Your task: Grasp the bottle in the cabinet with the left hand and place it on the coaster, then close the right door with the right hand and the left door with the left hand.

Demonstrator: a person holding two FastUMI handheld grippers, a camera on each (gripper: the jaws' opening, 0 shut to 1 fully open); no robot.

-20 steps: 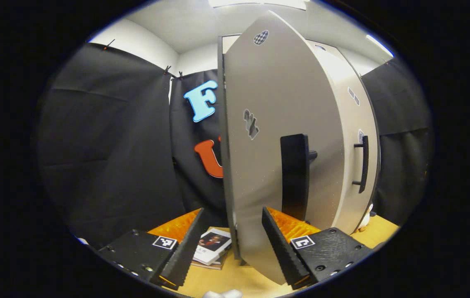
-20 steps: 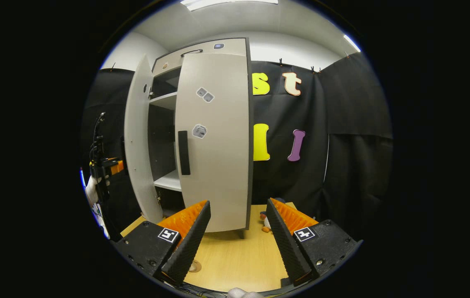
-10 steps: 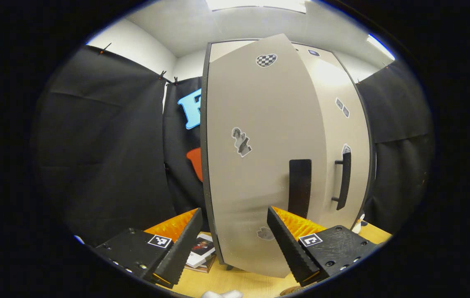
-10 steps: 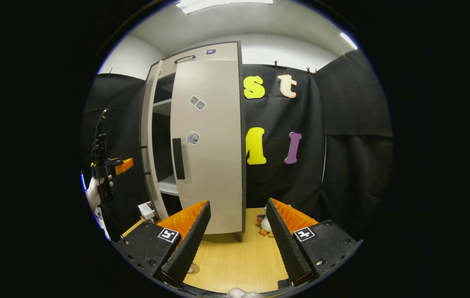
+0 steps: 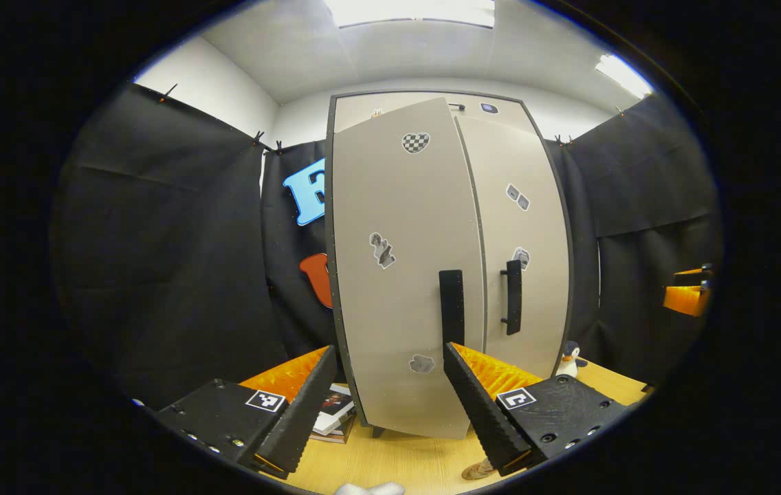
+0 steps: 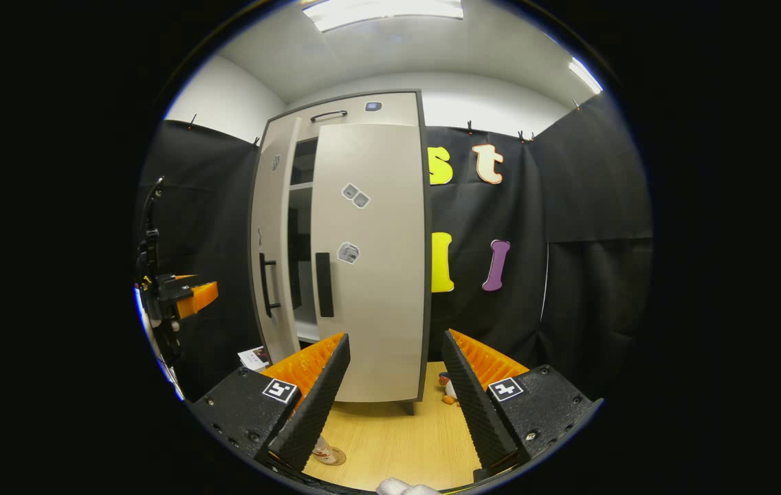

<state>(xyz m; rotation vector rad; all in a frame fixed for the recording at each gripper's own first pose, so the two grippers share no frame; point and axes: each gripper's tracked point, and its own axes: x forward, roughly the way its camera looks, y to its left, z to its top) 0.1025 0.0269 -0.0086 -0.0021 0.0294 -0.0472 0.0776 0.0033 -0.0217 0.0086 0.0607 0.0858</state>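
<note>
Nearly shut: the left door [image 6: 272, 247] stands a crack ajar, the right door [image 6: 371, 261] closed.
Bottle [image 6: 325, 454] on its coaster, half hidden behind a finger; left gripper [image 5: 387, 405] and right gripper [image 6: 390, 392] gape empty.

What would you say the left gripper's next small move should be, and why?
Probably a gentle forward push on the left door with the open left gripper. In the right gripper view a dark gap remains between that door and the right door, which sits flush, so the left door is not fully closed.
</note>
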